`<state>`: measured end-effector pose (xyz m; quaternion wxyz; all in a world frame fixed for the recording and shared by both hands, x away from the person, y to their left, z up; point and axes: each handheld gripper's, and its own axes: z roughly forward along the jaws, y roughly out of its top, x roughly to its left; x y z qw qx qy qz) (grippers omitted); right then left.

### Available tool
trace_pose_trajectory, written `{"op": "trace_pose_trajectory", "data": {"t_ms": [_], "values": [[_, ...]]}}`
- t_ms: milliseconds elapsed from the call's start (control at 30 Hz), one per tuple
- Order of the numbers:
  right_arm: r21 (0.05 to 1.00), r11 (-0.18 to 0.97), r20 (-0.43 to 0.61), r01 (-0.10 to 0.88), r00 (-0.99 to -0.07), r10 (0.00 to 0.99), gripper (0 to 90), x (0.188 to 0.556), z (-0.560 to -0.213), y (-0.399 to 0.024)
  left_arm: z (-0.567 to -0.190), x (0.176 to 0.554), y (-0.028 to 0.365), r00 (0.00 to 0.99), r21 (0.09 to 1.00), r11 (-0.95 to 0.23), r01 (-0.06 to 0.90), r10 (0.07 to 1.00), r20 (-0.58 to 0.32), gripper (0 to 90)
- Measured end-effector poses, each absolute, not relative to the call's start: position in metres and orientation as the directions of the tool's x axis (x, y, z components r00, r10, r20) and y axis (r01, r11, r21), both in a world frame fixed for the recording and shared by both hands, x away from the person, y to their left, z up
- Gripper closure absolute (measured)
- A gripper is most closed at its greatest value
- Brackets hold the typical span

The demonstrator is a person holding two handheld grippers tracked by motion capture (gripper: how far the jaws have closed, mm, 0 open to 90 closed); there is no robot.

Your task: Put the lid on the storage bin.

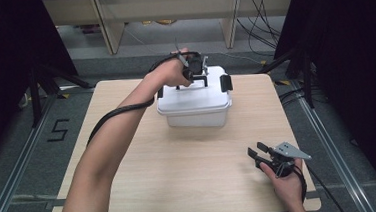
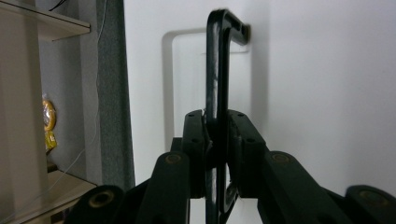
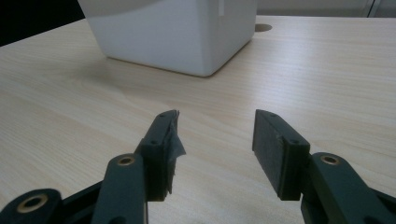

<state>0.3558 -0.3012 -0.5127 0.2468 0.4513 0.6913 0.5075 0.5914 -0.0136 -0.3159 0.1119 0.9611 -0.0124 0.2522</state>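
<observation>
Black handle of the white box sits between the left claw pads; right claw wide, idle. Centre the grip, lift straight.

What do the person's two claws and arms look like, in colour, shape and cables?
Both claws are black, with two flat padded fingers. The left claw trails a thick black cable along the bare forearm. The right claw carries a grey three-cornered plate. No sleeves are visible.
</observation>
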Motion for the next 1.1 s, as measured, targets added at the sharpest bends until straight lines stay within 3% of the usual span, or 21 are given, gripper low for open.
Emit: {"op": "trace_pose_trajectory", "data": {"t_ms": [567,1100], "values": [[0.913,0.068,0.137,0.402,-0.461,0.877,50.9,0.354,-0.512,-0.300,-0.313,0.587,-0.016,0.874,0.185,-0.976,-0.117,-0.013,0.485,83.0],[0.913,0.043,0.162,0.405,-0.458,0.874,50.7,0.353,-0.513,-0.300,-0.304,0.588,-0.033,0.853,0.158,-0.970,-0.184,-0.078,0.516,82.8]]}}
